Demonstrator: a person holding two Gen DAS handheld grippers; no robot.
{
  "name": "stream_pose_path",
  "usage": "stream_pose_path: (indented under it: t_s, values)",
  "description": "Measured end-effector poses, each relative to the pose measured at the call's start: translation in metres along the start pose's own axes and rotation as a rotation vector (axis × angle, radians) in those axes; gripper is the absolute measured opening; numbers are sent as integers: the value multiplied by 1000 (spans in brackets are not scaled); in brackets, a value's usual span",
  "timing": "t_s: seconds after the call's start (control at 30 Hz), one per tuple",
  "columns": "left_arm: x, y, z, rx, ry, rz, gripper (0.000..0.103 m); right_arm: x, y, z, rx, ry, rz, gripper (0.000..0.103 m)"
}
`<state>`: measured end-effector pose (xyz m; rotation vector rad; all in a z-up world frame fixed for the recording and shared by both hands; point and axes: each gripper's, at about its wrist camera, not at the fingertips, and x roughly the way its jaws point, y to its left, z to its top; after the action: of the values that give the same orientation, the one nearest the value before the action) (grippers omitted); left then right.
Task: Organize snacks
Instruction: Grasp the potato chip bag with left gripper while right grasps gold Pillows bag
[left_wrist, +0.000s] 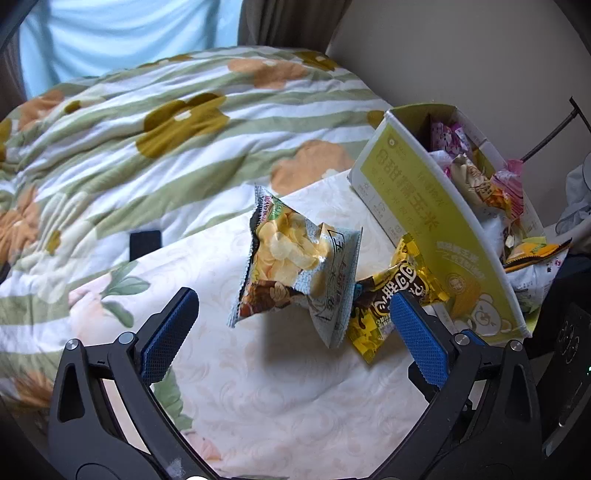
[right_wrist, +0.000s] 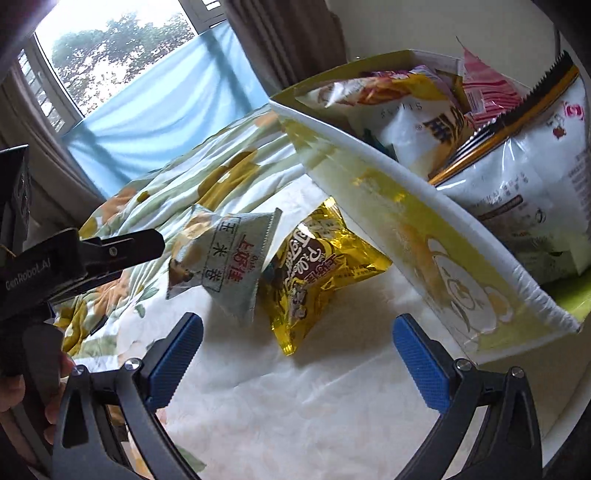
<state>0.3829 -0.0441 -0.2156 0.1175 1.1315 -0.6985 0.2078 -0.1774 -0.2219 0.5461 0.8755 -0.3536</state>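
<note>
A bed with a pale embossed sheet (left_wrist: 280, 387) fills both views, a floral quilt (left_wrist: 155, 122) bunched at eleven o'clock below a window (right_wrist: 110, 48). On the sheet, near the middle, a pale-blue chip packet (left_wrist: 295, 266) stands puffed up, touching a gold foil snack bag (left_wrist: 391, 299) at its three o'clock side. Just beyond the gold bag, at two o'clock, a yellow cardboard box (left_wrist: 424, 206) holds a heap of other packets. The left gripper (left_wrist: 295, 328) hovers short of the chip packet, fingers spread wide and holding nothing. The right gripper (right_wrist: 297, 354) is likewise wide open and empty, pointed at the gold bag.
</note>
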Motion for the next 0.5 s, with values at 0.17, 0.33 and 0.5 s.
stream_pose_path:
  t_s: [0.17, 0.33, 0.5]
  values:
    - [45, 13, 12, -15, 48, -54, 103, 24, -5, 3, 74, -22, -45, 99]
    - [69, 19, 16, -22, 78, -98, 102, 40, -4, 6, 104, -43, -69, 95]
    - [79, 24, 13, -29, 109, -137, 72, 49, -4, 13, 137, -64, -82, 94]
